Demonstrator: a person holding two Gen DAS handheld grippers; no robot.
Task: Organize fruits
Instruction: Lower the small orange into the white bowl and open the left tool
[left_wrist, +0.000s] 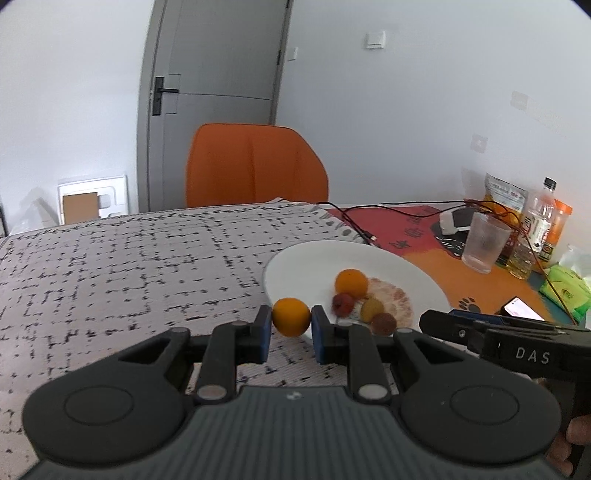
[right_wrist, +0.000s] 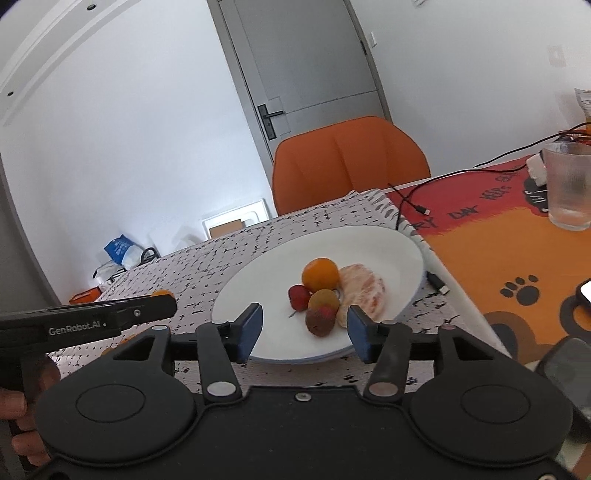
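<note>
Left claw: your left gripper (left_wrist: 291, 332) is clamped on a small orange (left_wrist: 291, 316), its 2 blue pads pressed to the fruit's sides.
Held orange: it hangs at the near left rim of the white plate (left_wrist: 295, 266), partly over the rim and partly over the tablecloth (left_wrist: 129, 266).
Right claw: your right gripper (right_wrist: 304, 332) stands part open, nothing pinched between its pads; they sit over the near edge of the plate.
Between the right pads: a brownish-red fruit (right_wrist: 319, 321) lies on the plate in the gap, touching neither pad as far as you can see.
Fruit on the plate: a second orange (right_wrist: 320, 275), a small red fruit (right_wrist: 298, 297), a yellow-brown fruit (right_wrist: 324, 300) and a peeled citrus (right_wrist: 364, 291), all bunched together near the middle.
Table to the right: an orange and red mat (right_wrist: 498, 251) with paw prints, a clear cup (right_wrist: 569, 184) standing on it, and a black cable (right_wrist: 417, 192) running across.
Far right corner: bottles (left_wrist: 539, 218) and a snack bag (left_wrist: 504, 192) against the wall, a phone (left_wrist: 522, 308) with its screen lit nearer you.
Behind the table: an orange chair (left_wrist: 255, 166) and a grey door (left_wrist: 221, 62).
</note>
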